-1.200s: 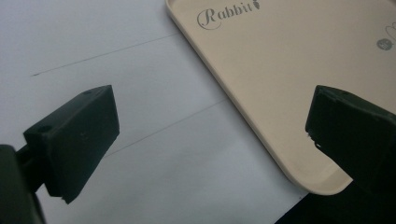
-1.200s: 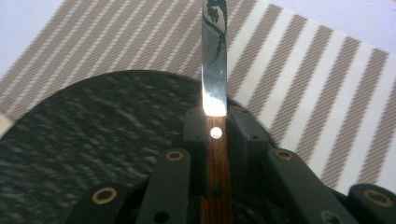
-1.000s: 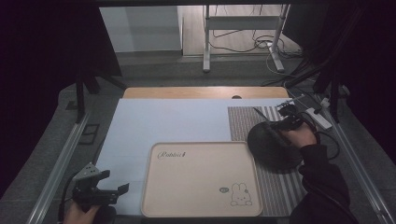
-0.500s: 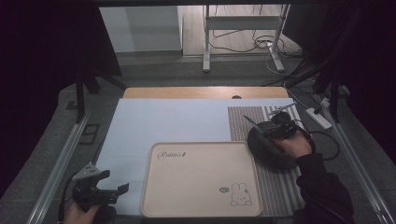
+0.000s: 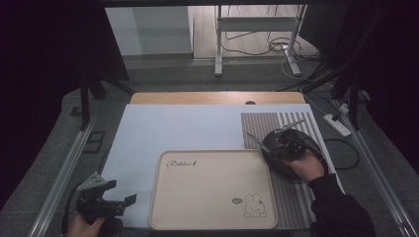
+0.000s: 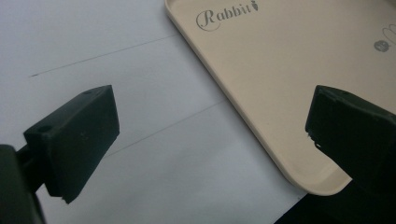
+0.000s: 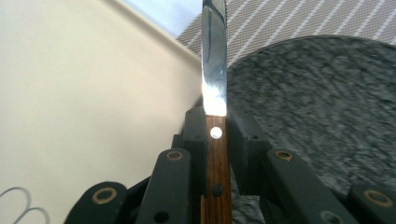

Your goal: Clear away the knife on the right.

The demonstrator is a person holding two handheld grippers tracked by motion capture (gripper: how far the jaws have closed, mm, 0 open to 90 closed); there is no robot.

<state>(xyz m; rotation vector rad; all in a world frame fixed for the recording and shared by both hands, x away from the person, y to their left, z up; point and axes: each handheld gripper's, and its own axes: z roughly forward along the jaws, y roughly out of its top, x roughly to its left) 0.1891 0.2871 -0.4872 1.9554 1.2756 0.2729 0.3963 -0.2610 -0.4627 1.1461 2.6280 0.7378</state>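
At lower right of the high view, the right gripper [image 5: 284, 145] carries a knife [image 5: 258, 142] over a dark plate [image 5: 316, 148] beside the tray [image 5: 212, 197]. Left gripper view: jaws wide apart, empty. Right gripper view: jaws clamp the knife's wooden handle [image 7: 215, 163]; keeping the blade [image 7: 214, 60] level seems wise.

Beyond your table's wooden far edge [image 5: 217, 98] you look onto a grey floor [image 5: 197, 76], where a white metal stand [image 5: 257, 37] rises among loose cables [image 5: 257, 47], a pale wall panel [image 5: 148, 29] sits left, a power strip [image 5: 337, 124] lies right, and darkness closes both sides.
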